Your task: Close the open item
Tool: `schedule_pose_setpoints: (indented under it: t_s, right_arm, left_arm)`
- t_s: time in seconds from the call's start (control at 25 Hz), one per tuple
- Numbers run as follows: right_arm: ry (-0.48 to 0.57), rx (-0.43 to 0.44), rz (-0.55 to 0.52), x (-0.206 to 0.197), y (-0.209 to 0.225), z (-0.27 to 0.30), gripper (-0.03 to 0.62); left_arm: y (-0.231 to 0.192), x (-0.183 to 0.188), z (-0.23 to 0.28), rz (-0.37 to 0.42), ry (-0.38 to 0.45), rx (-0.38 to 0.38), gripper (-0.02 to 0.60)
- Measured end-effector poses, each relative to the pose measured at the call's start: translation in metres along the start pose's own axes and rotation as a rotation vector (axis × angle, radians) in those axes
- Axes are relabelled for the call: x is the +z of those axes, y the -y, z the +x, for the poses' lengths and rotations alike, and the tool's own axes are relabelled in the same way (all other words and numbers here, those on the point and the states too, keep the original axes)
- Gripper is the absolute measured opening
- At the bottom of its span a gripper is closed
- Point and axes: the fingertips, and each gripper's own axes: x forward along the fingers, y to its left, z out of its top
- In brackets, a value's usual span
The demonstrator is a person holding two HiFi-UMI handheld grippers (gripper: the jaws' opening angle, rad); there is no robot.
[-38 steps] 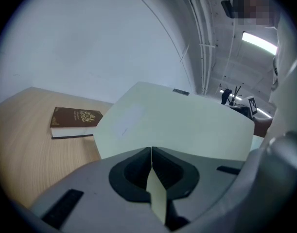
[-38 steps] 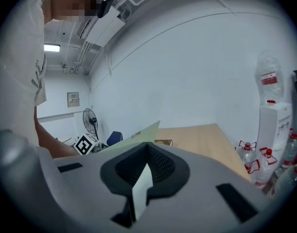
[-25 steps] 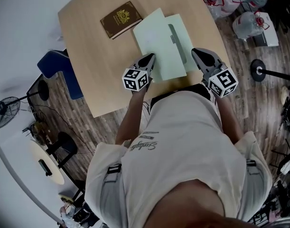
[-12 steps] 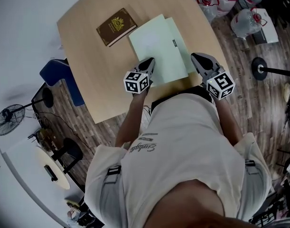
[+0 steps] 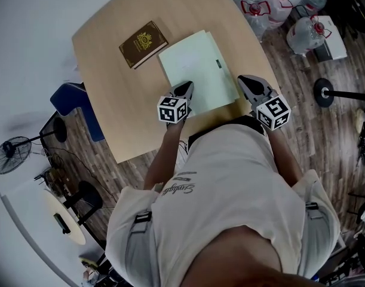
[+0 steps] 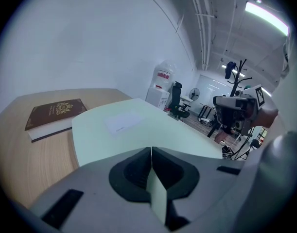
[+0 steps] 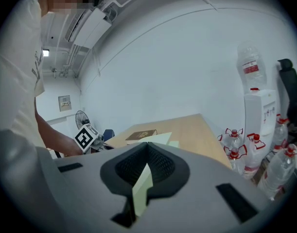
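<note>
A large, light wooden table with rounded corners point(image 5: 110, 58) fills the upper part of the head view. A person in a cream shirt stands at its near edge, seen from above, holding 2 grey grippers out over the tabletop. Clear water bottles with red caps point(image 5: 301, 31) stand on the plank floor to the right, and a blue chair point(image 5: 68, 97) sits at the table's left side.

The task's thing, a pale green, thin card folder point(image 5: 191, 70), lies flat on the table near the person. Its top cover sits almost fully over the bottom leaf, with only a narrow strip of that leaf showing along the right. Just beside it, further away and to the left, lies a brown hardback book with a gold crest point(image 5: 143, 43).

The left gripper point(image 5: 185, 89) is at the folder's near left corner. In its own view point(image 6: 151, 152) the jaws are pressed together on a thin pale green sheet. The right gripper point(image 5: 247, 81) is at the near right edge, and its own view point(image 7: 147, 154) likewise shows its jaws clamped on a pale green sheet. Which leaf each one pinches cannot be told.

The closing looks nearly finished. The next move probably calls for squaring the cover over the bottom leaf, then parting both sets of jaws without dragging the folder.
</note>
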Motion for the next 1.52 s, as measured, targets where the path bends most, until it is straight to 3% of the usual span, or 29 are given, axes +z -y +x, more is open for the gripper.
schedule_pose_setpoints:
  t_s: [0.48,1.52]
  right_arm:
    - [-0.032,0.01,0.006,-0.008,0.017,-0.004,-0.005]
    - [-0.062,0.018,0.067,-0.024,0.032,0.001,-0.005]
  left_arm:
    - [0.003,-0.007,0.016,0.014,-0.053,0.031,0.015]
    - [0.013,-0.016,0.037,0.14,-0.166,0.037,0.017]
